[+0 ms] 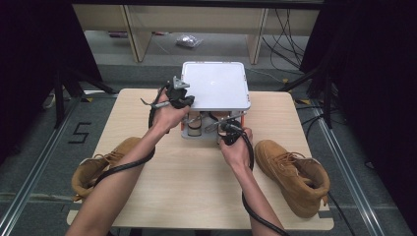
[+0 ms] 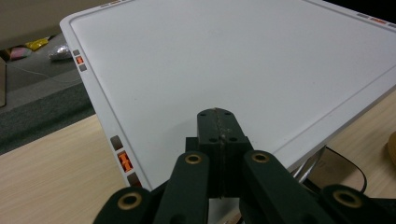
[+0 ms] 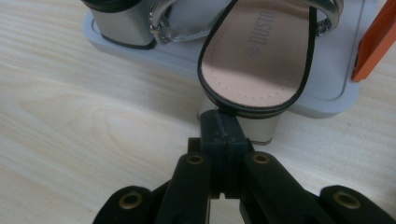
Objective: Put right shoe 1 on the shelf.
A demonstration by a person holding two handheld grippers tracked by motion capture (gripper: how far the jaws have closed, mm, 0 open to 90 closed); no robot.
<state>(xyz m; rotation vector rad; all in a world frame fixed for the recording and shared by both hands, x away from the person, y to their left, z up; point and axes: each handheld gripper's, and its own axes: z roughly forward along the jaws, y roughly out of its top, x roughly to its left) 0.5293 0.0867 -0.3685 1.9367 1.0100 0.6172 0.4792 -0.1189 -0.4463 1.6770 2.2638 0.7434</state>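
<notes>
I see a matt, smooth white plastic tray top (image 2: 243, 70), a light wood-grain table (image 3: 70, 130), and rough tan suede-like boots (image 1: 290, 172).

Two-tier rack (image 1: 215, 84) at upper centre of bench (image 1: 196, 182). Sandals (image 1: 195, 124) on its lower tier, under the top shelf. One boot (image 1: 96, 167) at lower left bench edge, other boot (image 1: 291, 173) lower right.

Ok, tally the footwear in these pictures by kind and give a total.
Tan boots: 2, the left boot and the right boot.
Heeled sandals on the rack's lower shelf: 2, the left sandal and the right sandal.
Total: 4
</notes>
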